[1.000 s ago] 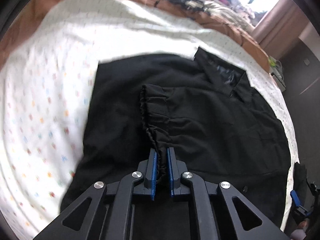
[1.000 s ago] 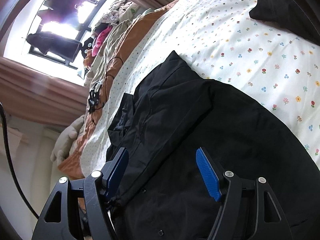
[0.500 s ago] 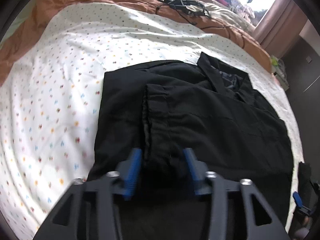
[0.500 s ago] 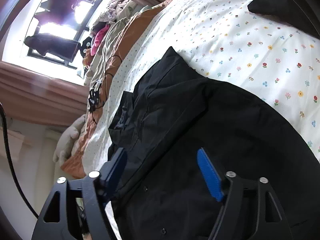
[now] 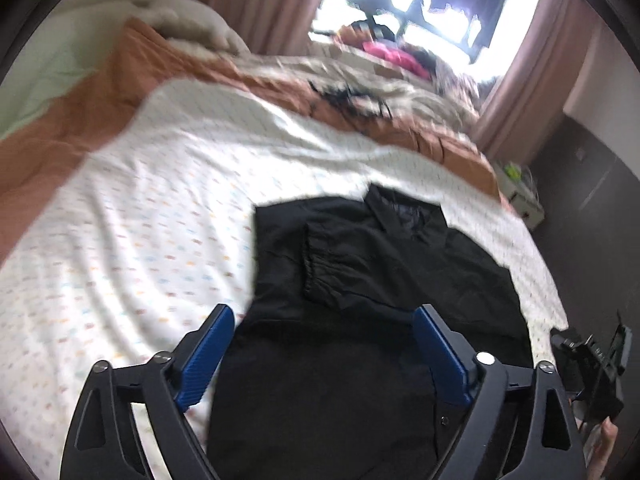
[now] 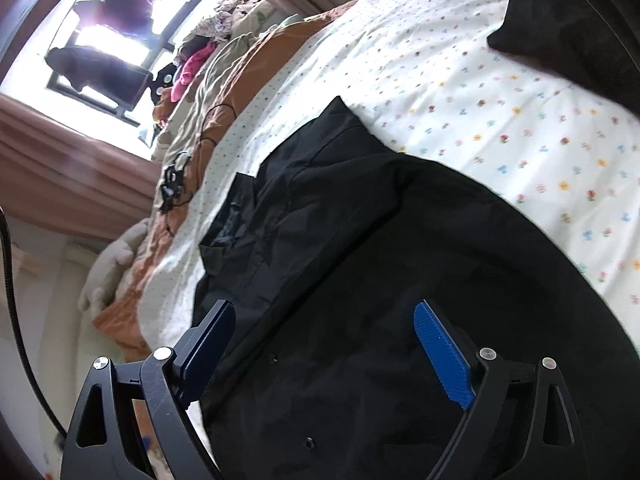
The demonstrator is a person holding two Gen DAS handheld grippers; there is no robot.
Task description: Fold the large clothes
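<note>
Black jacket (image 5: pixel 360 320) lies flat on bed's flower-print sheet (image 5: pixel 140 240), collar (image 5: pixel 404 212) toward 12 o'clock, elastic-cuffed sleeve (image 5: pixel 320 268) folded across chest. Left tool (image 5: pixel 324 320) above jacket, jaws just been opening, now spread wide, nothing gripped; cuff lies free beyond pads. Right tool (image 6: pixel 326 320) over jacket's button edge, jaws also just been widening, nothing pinched between pads. Orange blanket (image 5: pixel 100 112) at 10 o'clock, window (image 5: pixel 420 0) at 1 o'clock.
</note>
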